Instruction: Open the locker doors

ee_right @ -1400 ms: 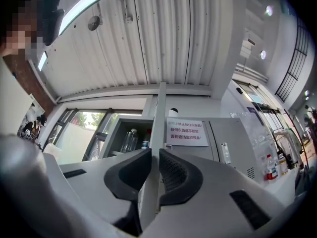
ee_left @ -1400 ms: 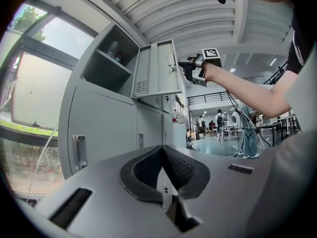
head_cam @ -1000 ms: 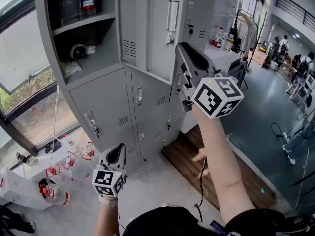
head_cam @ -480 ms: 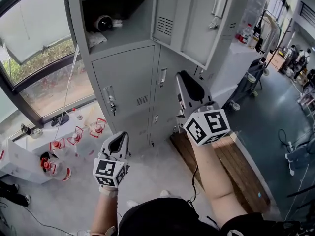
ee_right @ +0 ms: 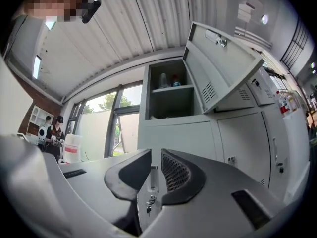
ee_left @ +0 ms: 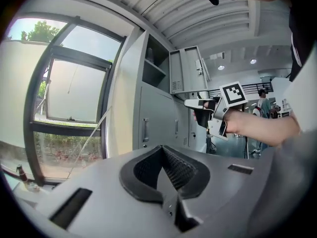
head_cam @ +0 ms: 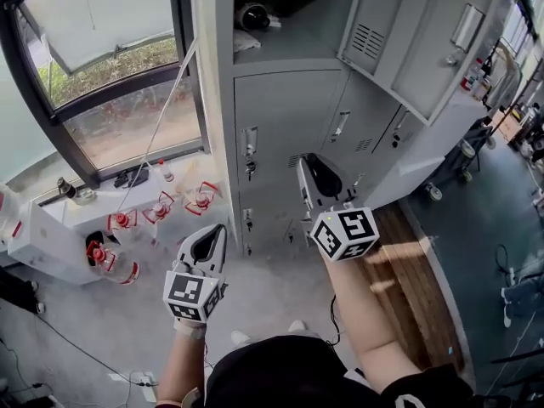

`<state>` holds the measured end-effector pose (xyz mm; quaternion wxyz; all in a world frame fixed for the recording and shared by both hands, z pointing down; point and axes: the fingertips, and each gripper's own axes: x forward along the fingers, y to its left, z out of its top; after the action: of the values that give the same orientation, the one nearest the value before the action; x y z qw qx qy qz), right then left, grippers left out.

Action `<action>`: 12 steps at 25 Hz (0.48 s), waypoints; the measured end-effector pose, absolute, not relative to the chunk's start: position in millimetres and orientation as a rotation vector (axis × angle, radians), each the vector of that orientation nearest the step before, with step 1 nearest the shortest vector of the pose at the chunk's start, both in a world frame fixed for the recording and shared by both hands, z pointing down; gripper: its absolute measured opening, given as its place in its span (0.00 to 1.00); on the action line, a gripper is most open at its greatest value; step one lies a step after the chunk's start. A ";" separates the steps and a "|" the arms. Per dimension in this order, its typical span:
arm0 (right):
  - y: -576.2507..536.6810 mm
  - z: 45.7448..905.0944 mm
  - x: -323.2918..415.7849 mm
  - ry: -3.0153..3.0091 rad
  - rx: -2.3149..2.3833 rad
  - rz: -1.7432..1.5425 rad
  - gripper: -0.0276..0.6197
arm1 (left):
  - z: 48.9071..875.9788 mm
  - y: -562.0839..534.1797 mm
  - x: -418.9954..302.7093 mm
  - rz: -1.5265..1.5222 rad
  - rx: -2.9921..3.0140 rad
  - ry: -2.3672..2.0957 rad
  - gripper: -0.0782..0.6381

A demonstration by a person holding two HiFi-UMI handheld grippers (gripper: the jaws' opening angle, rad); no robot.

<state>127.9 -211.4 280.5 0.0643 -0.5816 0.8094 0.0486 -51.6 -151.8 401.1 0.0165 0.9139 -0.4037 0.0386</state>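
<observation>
A grey locker bank fills the head view. Its upper left compartment (head_cam: 285,11) stands open, with its door (head_cam: 399,32) swung out to the right. The lower left door (head_cam: 285,130) is closed, with a handle (head_cam: 249,141) and a key hanging under it. My right gripper (head_cam: 316,179) points at that lower row, short of the door. Its jaws stand a narrow gap apart with nothing between them. In the right gripper view (ee_right: 154,155) the handle (ee_right: 151,180) shows through the gap. My left gripper (head_cam: 206,245) hangs lower left, shut and empty, also seen in the left gripper view (ee_left: 161,150).
A large window (head_cam: 110,66) adjoins the lockers on the left. Below it on the floor lie a white box (head_cam: 42,245) and several red-capped plastic bottles (head_cam: 119,228). A wooden platform (head_cam: 416,262) lies at the right. More closed doors (head_cam: 357,117) continue to the right.
My right gripper has come down from the upper doors to the lower row. The view has tilted down and left, so the lockers sit higher in frame. The left gripper barely moved.
</observation>
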 end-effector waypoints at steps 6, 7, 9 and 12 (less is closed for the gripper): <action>-237.5 326.4 78.5 2.523 -1.757 0.038 0.19 | 413.9 -151.0 -112.0 0.144 2.794 -1.302 0.13; -243.6 332.7 73.6 2.534 -1.753 0.019 0.20 | 416.0 -151.7 -117.7 0.157 2.796 -1.305 0.13; -257.3 343.6 66.0 2.567 -1.741 -0.012 0.24 | 419.4 -154.9 -125.3 0.172 2.790 -1.316 0.13; -276.9 357.2 53.3 2.645 -1.711 -0.039 0.31 | 423.4 -156.4 -133.7 0.178 2.768 -1.336 0.13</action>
<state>53.3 -276.9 357.2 -0.0046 -0.5431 0.8396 -0.0123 -133.7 -156.4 423.4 0.0313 0.8986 -0.4339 0.0577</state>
